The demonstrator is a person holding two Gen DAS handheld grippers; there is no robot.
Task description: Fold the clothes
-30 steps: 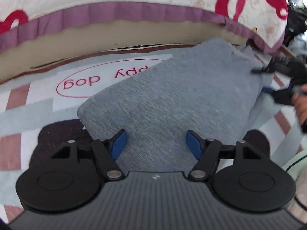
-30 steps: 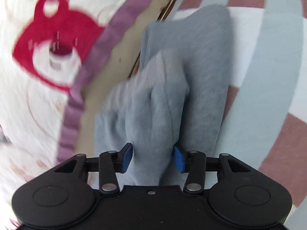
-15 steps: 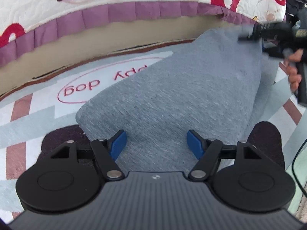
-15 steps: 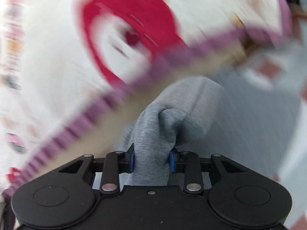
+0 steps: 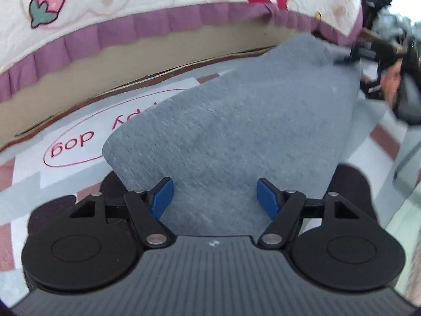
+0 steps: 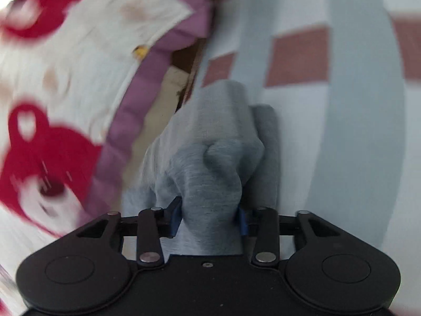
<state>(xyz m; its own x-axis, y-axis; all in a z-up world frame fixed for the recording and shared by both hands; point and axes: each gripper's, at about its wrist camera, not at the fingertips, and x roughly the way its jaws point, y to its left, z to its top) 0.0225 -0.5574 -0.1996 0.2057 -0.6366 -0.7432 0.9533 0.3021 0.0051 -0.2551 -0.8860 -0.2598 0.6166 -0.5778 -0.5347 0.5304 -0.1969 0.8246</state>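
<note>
The grey knitted garment [image 5: 236, 121] lies spread on a patterned floor mat of pale blue, white and dusty-pink blocks [image 5: 31, 184], just beside the edge of a bed. In the left wrist view it stretches away from the camera toward the upper right as one broad, smooth panel, and its near end runs down between the fingers of the left tool [image 5: 215, 197]. That tool stands wide, its blue pads [image 5: 161, 197] well apart on either side of the cloth and not pressing it.

A red oval with upside-down lettering ending in "dog" [image 5: 76, 142] is printed on the mat, and the garment covers its right part. Behind it runs the tan side of the bed base [image 5: 131, 68], topped by a white quilted bedspread with a purple ruffled hem [image 5: 131, 26] and a pink strawberry motif [image 5: 47, 6].

At the far right of that view, the right tool [image 5: 368, 52] shows as a blurred dark shape at the garment's far corner.

In the right wrist view the right tool [image 6: 210, 220] is closed onto a bunched fold of the same grey garment [image 6: 210, 179], which bulges up between the blue pads [image 6: 175, 217]. The cloth trails away over the mat [image 6: 355, 131], next to the bedspread's red bear print [image 6: 50, 163].
</note>
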